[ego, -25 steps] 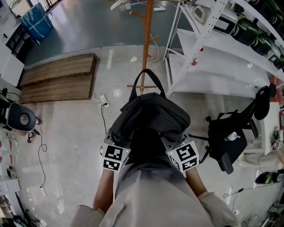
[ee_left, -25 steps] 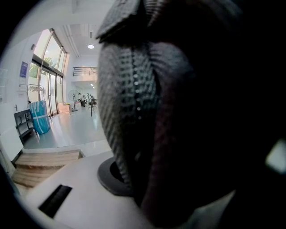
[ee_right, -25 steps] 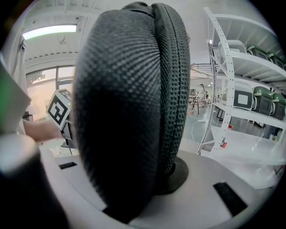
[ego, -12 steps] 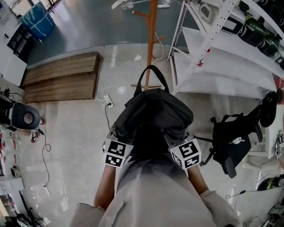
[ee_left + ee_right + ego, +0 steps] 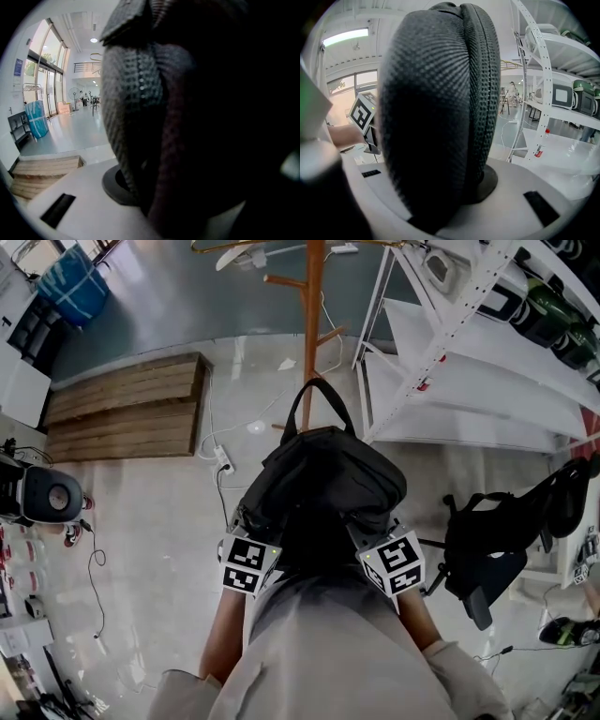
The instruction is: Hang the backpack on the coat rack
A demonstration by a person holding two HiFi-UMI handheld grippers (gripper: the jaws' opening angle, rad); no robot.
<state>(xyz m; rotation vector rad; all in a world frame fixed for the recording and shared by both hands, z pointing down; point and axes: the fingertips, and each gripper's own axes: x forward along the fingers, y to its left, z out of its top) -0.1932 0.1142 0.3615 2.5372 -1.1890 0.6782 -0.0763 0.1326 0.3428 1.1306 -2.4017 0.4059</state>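
Note:
I hold a black backpack point(image 5: 323, 474) up in front of me, its carry loop point(image 5: 319, 401) standing upright at the top. Under its left lower edge, my left gripper point(image 5: 251, 529) is shut on a padded shoulder strap point(image 5: 140, 108), which fills the left gripper view. At the right lower edge, my right gripper point(image 5: 366, 531) is likewise shut on the other padded strap point(image 5: 436, 108). Both sets of fingertips are hidden by the bag. The wooden coat rack point(image 5: 312, 324) stands straight ahead, its pole rising just beyond the carry loop, with pegs near the top.
White metal shelving point(image 5: 450, 362) stands close to the right of the rack. A black chair with another dark bag point(image 5: 487, 540) is at the right. A wooden platform point(image 5: 127, 404) lies at the left, and a power strip with cables point(image 5: 222, 457) lies on the floor.
The backpack and both grippers have moved forward toward the coat rack. The carry loop now covers the rack's base. Both grips are unchanged.

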